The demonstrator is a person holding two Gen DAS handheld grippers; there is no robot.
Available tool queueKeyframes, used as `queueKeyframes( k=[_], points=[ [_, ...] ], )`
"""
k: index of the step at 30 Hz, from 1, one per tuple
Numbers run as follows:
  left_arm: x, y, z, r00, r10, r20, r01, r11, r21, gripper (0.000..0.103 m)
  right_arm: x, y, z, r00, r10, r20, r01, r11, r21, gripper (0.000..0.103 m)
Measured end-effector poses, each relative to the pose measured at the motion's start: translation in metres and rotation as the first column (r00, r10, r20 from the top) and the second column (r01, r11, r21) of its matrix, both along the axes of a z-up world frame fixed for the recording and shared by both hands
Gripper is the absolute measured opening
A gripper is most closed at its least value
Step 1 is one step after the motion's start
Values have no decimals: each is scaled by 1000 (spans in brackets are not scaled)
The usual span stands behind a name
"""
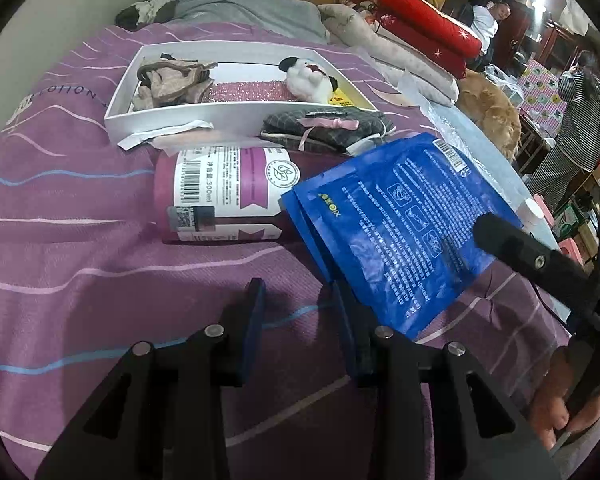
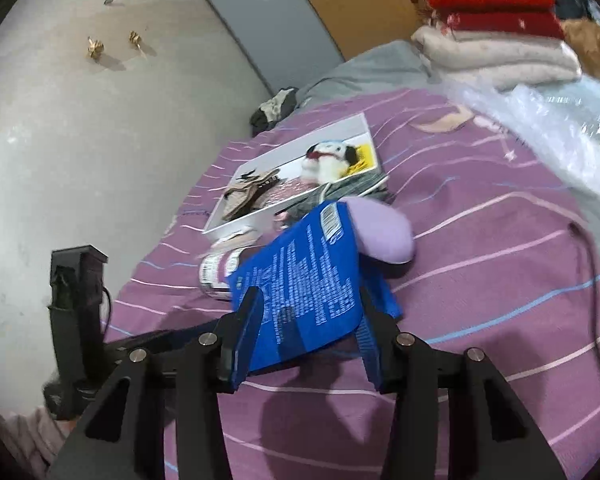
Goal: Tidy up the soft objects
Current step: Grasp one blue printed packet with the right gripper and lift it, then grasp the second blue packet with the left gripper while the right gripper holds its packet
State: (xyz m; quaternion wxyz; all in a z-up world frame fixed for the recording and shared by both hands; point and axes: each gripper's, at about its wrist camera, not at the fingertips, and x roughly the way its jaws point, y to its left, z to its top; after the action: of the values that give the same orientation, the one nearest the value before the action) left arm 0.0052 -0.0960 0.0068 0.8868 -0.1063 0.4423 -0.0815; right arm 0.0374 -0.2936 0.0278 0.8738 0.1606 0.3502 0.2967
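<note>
A blue printed pouch (image 1: 396,232) lies tilted over the end of a plum bottle (image 1: 220,196) on the purple striped bedsheet. My right gripper (image 2: 308,300) is shut on the blue pouch (image 2: 304,280), which buckles between its pads; one of its fingers (image 1: 516,244) crosses the pouch's right edge. My left gripper (image 1: 298,288) is open over bare sheet, its right finger beside the pouch's lower corner. Behind stands a white tray (image 1: 120,116) holding a beige cloth (image 1: 168,80) and a white plush toy (image 1: 312,78). A dark checked pouch with a pink bow (image 1: 324,128) lies at the tray's front.
A lilac rounded soft thing (image 2: 384,232) sits under the pouch's far end. Folded red and beige blankets (image 1: 420,28) are stacked at the back right beside crinkled plastic wrap (image 2: 560,128). A wall runs along the bed's left; two people (image 1: 580,120) are beyond the right edge.
</note>
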Motion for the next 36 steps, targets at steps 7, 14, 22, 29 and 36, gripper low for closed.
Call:
queueKeyframes(
  k=[7,14,22,29,36],
  points=[
    [0,0,-1,1000,0,0,0,1000,-2,36,-4,21,-4,999,46,-11,-45,998,35,40],
    [0,1,-2,1000,-1,-2,1,1000,5,36,1,36,-13,998,27,-60,-29,999,-22,40],
    [0,0,-2,1000,-2,-3,2,1000,9,36,-2,31,-9,999,-27,-44,26,999,-38,19],
    [1,0,-2,1000,-1,-1,1,1000,6,36,-7,24,-3,999,-48,-5,47,999,-21,7],
    [1,1,-3,1000,-1,-2,1,1000,-1,37,-5,17,-1,995,-98,-15,97,993,-65,7]
  ],
)
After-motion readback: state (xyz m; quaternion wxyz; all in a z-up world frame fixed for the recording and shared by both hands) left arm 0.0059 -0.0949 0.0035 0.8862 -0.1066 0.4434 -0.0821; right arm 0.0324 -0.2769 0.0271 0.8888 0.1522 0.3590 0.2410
